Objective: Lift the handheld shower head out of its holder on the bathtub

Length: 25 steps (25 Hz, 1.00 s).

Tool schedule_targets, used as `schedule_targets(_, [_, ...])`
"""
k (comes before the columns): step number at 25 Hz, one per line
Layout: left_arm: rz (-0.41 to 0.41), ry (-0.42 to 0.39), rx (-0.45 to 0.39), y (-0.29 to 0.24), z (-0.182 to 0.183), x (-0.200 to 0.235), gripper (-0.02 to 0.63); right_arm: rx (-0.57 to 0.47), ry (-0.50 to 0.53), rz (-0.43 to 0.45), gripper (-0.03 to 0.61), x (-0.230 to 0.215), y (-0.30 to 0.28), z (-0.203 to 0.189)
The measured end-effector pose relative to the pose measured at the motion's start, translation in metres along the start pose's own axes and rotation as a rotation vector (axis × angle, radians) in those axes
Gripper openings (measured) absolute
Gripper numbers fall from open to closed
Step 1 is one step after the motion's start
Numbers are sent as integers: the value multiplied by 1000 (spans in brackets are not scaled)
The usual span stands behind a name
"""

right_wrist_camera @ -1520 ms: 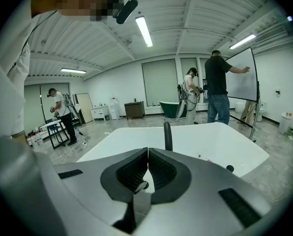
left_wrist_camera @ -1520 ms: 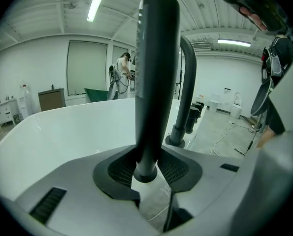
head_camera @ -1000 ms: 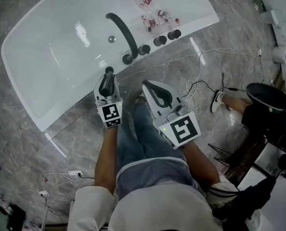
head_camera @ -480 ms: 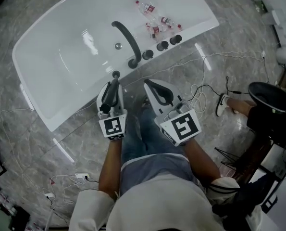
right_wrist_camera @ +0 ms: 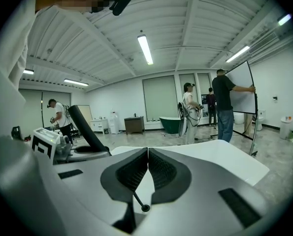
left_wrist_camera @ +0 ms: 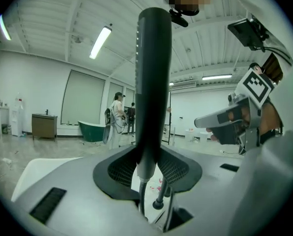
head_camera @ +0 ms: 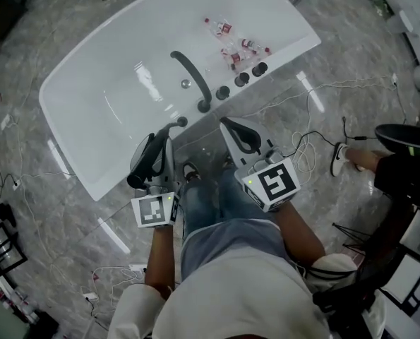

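Two tools here. Left tool (left_wrist_camera: 147, 167) pinches the one dark shower head (left_wrist_camera: 153, 82) by its handle, up clear of the single white bathtub (head_camera: 111, 111). Right tool (right_wrist_camera: 147, 157) is pressed together on nothing. The tub rim has one curved spout (head_camera: 193, 76) and three round knobs (head_camera: 241, 79).

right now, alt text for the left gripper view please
A dark handheld shower head stands upright, clamped between the pads of the left tongs, its hose trailing down below them. To the right the right tongs hover, and far behind, people stand by a green bathtub under ceiling lights.
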State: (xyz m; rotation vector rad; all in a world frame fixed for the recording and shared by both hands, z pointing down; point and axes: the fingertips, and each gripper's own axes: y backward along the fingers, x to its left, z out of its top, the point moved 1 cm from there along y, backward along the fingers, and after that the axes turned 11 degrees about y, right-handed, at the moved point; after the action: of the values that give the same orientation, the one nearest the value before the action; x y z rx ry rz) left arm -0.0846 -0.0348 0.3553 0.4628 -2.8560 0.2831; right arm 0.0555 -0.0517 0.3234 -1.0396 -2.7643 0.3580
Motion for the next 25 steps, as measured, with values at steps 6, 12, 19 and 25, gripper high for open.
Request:
schedule_targets(6, [-50, -58, -17, 15, 74, -25, 149, -15, 7, -12, 17, -12, 26, 31])
schedule_targets(12, [-93, -64, -77, 55, 175, -74, 147, -13, 29, -7, 17, -13, 68, 64])
schedule_targets(19, [-119, -69, -117, 79, 230, -85, 147, -29, 48, 4, 17, 2, 73, 84])
schedule_targets(25, [-133, -48, -119, 83, 226, -98, 147, -72, 55, 35, 15, 4, 82, 92])
